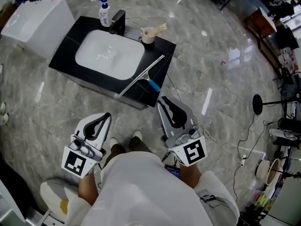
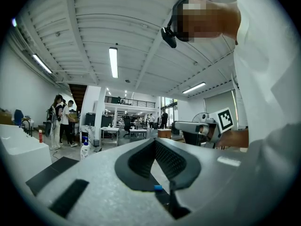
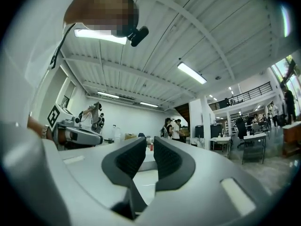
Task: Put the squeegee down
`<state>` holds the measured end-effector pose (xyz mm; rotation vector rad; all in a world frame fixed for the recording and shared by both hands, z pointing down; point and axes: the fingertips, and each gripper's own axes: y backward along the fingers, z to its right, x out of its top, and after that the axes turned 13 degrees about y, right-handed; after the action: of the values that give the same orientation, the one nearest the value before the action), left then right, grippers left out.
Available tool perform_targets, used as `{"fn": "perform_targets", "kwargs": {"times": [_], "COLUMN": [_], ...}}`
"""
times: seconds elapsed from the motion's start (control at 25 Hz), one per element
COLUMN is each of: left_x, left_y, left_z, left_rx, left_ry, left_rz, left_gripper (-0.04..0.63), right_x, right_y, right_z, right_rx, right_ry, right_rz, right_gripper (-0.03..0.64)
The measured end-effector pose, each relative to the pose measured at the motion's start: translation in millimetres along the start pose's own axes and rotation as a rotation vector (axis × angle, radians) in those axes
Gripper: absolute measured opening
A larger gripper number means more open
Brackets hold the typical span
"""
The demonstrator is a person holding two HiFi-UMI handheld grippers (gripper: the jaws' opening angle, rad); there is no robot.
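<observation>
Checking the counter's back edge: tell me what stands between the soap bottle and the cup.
A black tap stands between the soap bottle and the cup, seen in the head view.

We are seeing the squeegee (image 1: 141,75) lying on the counter (image 1: 63,51), right of the basin (image 1: 110,54). A cup (image 1: 147,35) is standing behind it.

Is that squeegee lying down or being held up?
Lying down: the squeegee rests flat on the black counter, beside the basin.

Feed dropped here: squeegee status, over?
Left tongs shut, empty. Right tongs slightly apart, empty. Squeegee flat on counter beside basin. Nothing in the way.
</observation>
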<state>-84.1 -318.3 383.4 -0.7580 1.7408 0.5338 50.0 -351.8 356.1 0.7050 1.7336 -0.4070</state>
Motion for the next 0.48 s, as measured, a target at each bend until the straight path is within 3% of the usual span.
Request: {"fn": "perform_targets", "kwargs": {"times": [0.12, 0.48], "left_x": [0, 6], "left_y": [4, 19], "left_z": [0, -1], "left_rx": [0.005, 0.033], "left_ry": [0.004, -0.006], "left_rz": [0.007, 0.019], "left_gripper": [0.000, 0.000], "right_x": [5, 6], "right_y": [1, -6], "right_z": [-3, -20], "right_rx": [-0.011, 0.024], "right_ry": [0.021, 0.035], "right_rz": [-0.004, -0.006], "right_gripper": [0.008, 0.006]}}
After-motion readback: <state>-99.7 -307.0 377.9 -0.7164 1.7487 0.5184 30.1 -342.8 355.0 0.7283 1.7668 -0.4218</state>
